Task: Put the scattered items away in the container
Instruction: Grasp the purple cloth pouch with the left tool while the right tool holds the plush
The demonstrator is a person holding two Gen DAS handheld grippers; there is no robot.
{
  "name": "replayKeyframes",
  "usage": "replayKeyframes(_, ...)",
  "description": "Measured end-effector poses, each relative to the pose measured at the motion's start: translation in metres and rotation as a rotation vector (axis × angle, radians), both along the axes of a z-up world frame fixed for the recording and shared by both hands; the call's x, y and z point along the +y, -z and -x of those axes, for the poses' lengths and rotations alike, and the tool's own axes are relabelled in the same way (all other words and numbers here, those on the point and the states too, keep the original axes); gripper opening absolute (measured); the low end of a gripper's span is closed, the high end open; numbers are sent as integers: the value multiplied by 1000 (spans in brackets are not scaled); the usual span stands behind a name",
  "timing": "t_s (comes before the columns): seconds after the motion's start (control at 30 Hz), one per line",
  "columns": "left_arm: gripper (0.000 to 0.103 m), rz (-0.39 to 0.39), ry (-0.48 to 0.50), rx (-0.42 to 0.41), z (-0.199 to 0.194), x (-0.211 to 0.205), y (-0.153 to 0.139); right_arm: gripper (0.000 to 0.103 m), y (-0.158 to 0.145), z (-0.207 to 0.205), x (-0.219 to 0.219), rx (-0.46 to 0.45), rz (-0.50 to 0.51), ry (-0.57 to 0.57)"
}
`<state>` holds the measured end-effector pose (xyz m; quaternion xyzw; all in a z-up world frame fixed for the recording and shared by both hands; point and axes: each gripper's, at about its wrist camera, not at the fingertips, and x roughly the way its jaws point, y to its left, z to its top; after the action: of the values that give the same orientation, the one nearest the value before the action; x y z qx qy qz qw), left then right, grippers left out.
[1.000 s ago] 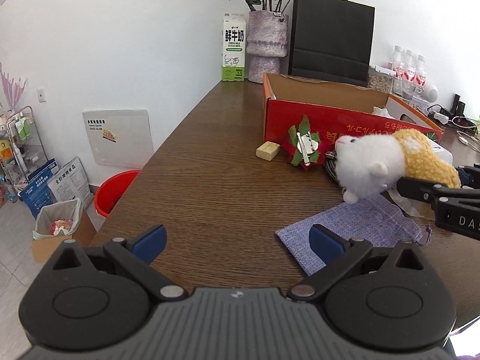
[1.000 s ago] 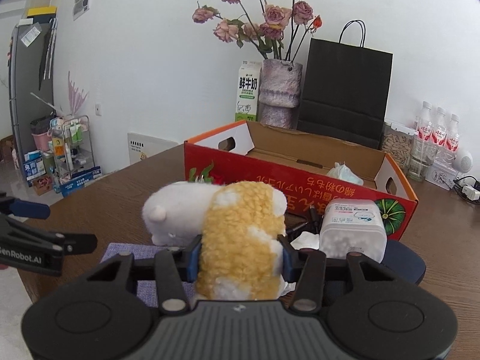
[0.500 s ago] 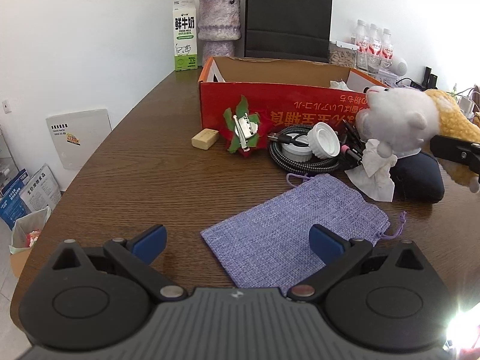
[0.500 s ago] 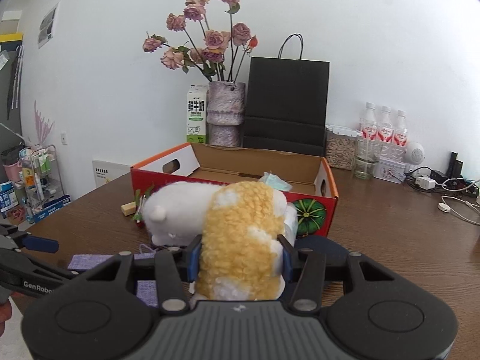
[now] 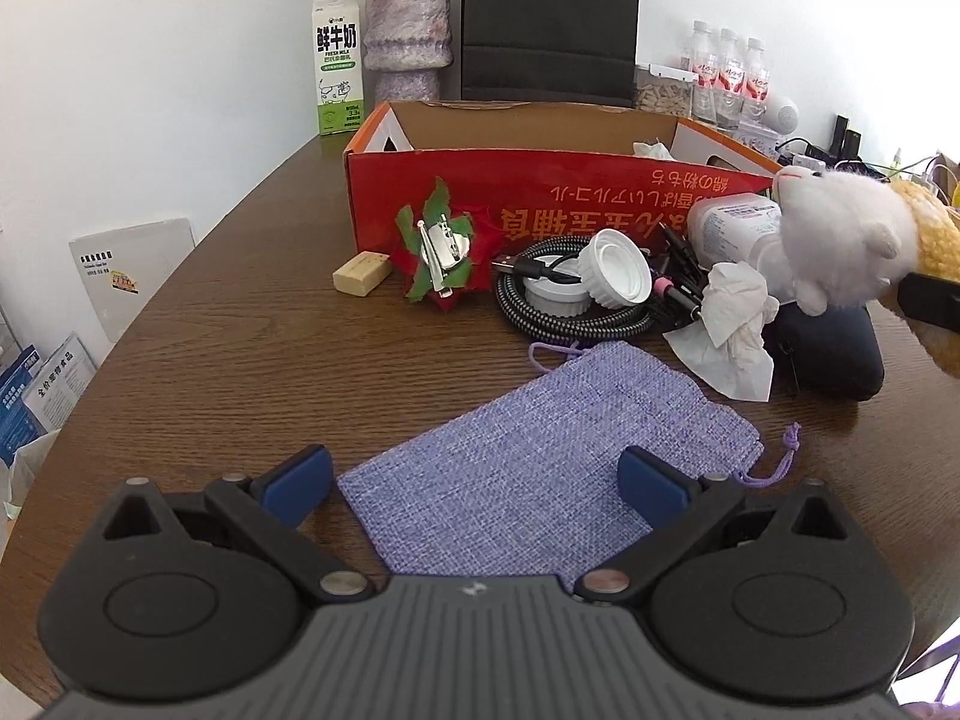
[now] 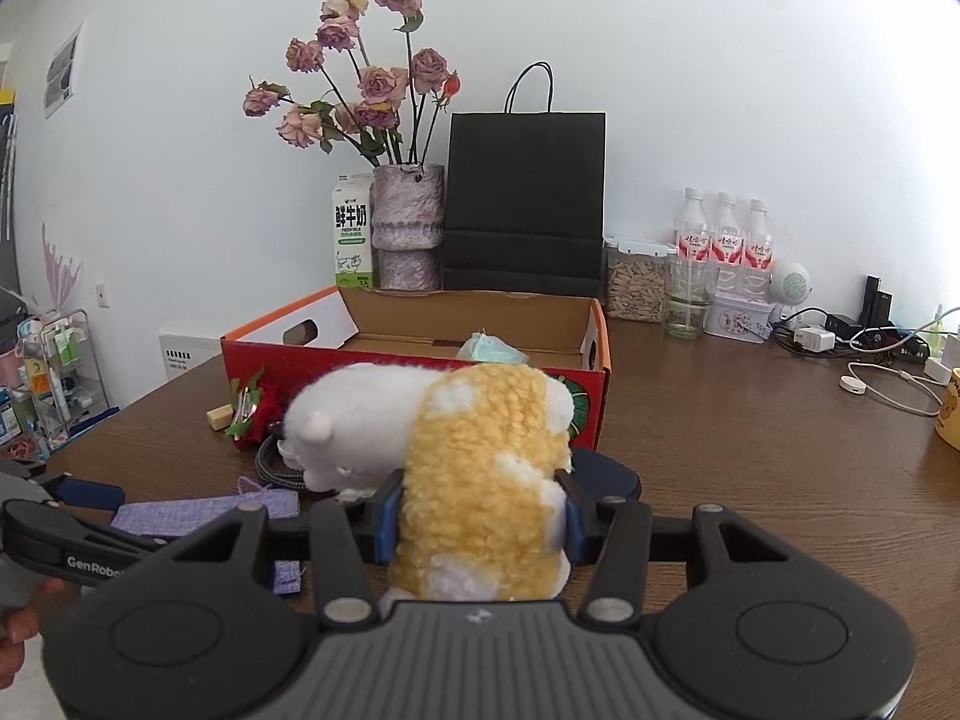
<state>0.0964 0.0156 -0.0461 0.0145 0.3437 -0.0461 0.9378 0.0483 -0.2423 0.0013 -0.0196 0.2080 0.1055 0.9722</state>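
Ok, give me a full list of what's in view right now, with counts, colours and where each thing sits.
cardboard box: 1, red outside, mid table, open
plush toy: 1, white and yellow, held above table before box
cloth pouch: 1, purple, flat on table
cable: 1, black, coiled before box
jar lids: 2, white, on cable
tissue: 1, white, crumpled beside cable
dark pouch: 1, navy, under toy
flower clip: 1, red-green, against box
eraser block: 1, cream, left of clip
milk carton: 1, white-green, behind box
vase: 1, purple-grey, with roses
paper bag: 1, black, by wall
water bottles: 3, clear, right rear
left gripper: open over cloth pouch
right gripper: shut on plush toy
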Motion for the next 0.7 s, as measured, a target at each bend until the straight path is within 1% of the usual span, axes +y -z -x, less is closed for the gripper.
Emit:
replayKeyframes(0.13, 102, -5, -1, 3, 3, 0, 0, 48, 4, 1, 3, 11, -8, -16)
replayKeyframes(0.2, 99, -4, 0, 0, 5, -1, -1, 48, 5, 1, 4, 16, -11, -23)
replayKeyframes(0.27, 91, -2, 4, -8, 8, -2, -2, 48, 5, 1, 5, 18, -13, -29)
replayKeyframes(0.3, 89, -3, 8, -13, 10, -3, -2, 48, 6, 1, 6, 19, -14, -32)
replayKeyframes(0.33, 83, -3, 12, -18, 12, -4, -3, 48, 6, 2, 6, 19, -15, -34)
replayKeyframes(0.37, 74, -2, 17, -21, 14, -5, -3, 48, 6, 2, 7, 19, -16, -36)
replayKeyframes(0.4, 68, 0, 22, -25, 16, -6, -4, 48, 6, 2, 7, 20, -16, -38)
replayKeyframes(0.43, 48, 2, 21, -30, 18, -7, -6, 48, 6, 2, 8, 20, -17, -39)
replayKeyframes(0.47, 21, 6, 20, -33, 19, -8, -7, 48, 7, 3, 9, 20, -17, -40)
replayKeyframes(0.5, 10, 17, 25, -29, 20, -8, -9, 48, 6, 3, 9, 20, -16, -41)
replayKeyframes(0.57, 8, 23, 21, -36, 21, -9, -10, 48, 5, 3, 9, 18, -17, -42)
replayKeyframes(0.7, 8, 47, 21, -94, 27, -8, -21, 48, 3, 3, 11, 10, -20, -46)
